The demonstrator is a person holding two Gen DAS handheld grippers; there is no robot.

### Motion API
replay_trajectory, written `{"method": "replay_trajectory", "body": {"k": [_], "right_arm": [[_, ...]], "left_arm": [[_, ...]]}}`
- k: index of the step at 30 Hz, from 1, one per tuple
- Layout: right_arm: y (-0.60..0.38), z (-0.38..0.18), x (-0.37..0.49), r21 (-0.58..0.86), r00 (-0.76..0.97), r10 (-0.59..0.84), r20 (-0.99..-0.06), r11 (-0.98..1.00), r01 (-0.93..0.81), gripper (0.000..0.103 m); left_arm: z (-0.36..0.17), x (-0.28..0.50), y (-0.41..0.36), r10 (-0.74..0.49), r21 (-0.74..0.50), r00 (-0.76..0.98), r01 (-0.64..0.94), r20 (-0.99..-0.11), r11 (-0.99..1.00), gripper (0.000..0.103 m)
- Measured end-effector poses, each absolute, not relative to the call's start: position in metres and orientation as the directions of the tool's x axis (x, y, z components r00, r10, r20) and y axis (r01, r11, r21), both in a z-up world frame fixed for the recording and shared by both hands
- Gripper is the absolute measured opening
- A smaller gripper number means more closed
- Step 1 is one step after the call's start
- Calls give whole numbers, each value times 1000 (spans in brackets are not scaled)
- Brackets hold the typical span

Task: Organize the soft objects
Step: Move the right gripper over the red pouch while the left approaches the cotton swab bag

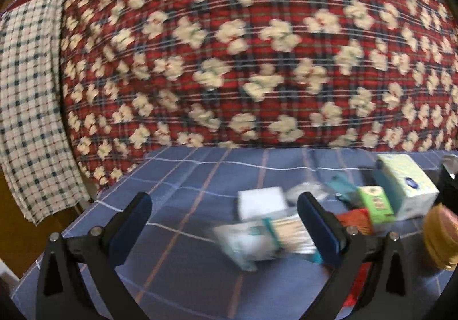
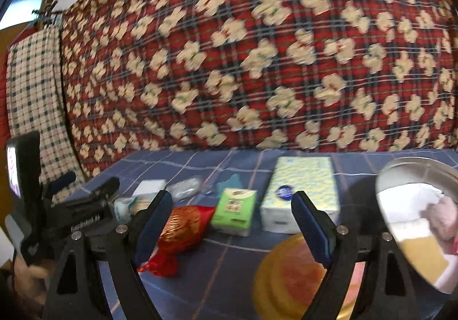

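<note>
My left gripper (image 1: 223, 205) stands open low over the blue checked cloth (image 1: 183, 176). A blurred pack of cotton swabs (image 1: 269, 237) lies just beyond its fingers, untouched. Behind that pack sit a white pad (image 1: 260, 201) and a clear plastic piece (image 1: 306, 191). My right gripper (image 2: 232, 202) is also open and holds nothing. Ahead of it lie a red mesh bag with a golden scrubber (image 2: 180, 229), a green tissue pack (image 2: 233, 211) and a tissue box (image 2: 300, 191). A round yellow-orange sponge (image 2: 292, 277) sits under its right finger.
A metal bowl (image 2: 400, 174) at the right holds white, pink and yellow soft pieces. A red quilt with cream flowers (image 2: 257, 62) rises behind the table. A checked towel (image 1: 28, 105) hangs at the left. The left gripper and the hand (image 2: 28, 271) holding it show at the left.
</note>
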State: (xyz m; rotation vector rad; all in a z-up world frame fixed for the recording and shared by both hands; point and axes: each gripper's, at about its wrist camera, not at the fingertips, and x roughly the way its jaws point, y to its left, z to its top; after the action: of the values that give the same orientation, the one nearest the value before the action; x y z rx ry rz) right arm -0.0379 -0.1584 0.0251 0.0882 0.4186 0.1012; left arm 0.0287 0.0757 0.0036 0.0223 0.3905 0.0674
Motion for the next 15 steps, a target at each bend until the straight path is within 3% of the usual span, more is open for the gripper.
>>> {"method": "replay_trajectory", "body": {"k": [8,15], "right_arm": [[-111,2,-1,114,803,213,-556,977,-180,87],[-84,-27,36,108,688,200,-698,979,-175,87]], "left_arm": [[-3,45,116,121,-19,897,-143,-425,990,103],[-7,50,122,103,-43,881,-138,-462,989,103]]}}
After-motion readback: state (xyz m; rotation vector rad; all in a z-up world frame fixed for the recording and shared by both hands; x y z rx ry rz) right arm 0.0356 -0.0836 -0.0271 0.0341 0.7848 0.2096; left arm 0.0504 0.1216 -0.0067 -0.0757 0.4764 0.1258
